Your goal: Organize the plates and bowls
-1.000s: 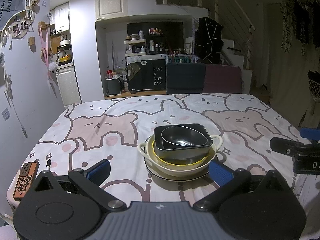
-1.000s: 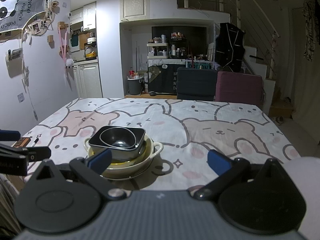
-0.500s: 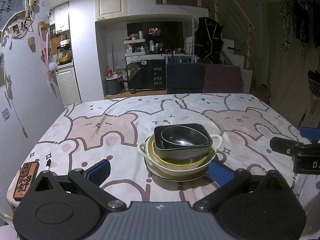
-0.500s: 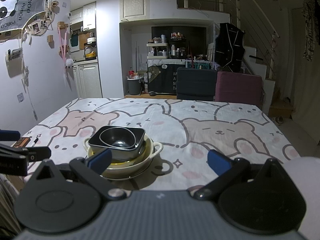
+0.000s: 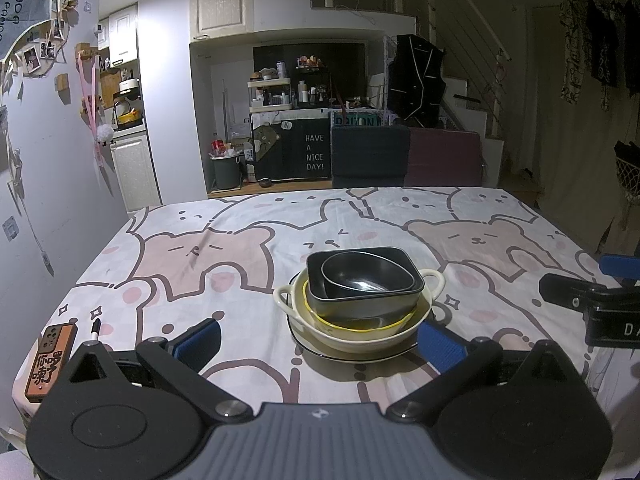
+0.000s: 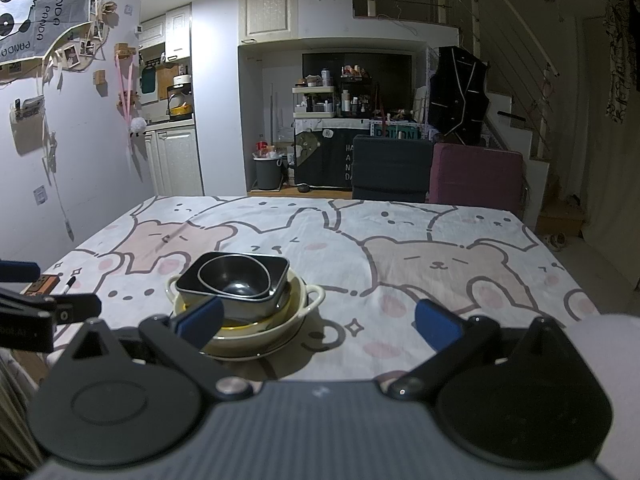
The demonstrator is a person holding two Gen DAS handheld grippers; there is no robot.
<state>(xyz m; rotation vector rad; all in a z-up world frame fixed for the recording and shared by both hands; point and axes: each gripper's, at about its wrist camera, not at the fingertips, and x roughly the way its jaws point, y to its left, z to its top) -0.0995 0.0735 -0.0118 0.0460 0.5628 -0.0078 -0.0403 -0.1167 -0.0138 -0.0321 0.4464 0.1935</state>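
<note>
Before the nested bowls (image 5: 362,296), left gripper (image 5: 320,342) and right gripper (image 6: 318,320), both wide apart, empty.

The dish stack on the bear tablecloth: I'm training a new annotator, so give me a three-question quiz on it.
1. True or false: the left hand-held gripper grips a dish.
2. What sits innermost in the dish stack?
3. The cream two-handled bowl rests on: A) a plate B) bare tablecloth C) a tray

Key: 1 false, both hand-held grippers are open. 2 the dark round bowl, inside the dark rectangular dish. 3 A, the plate.
</note>
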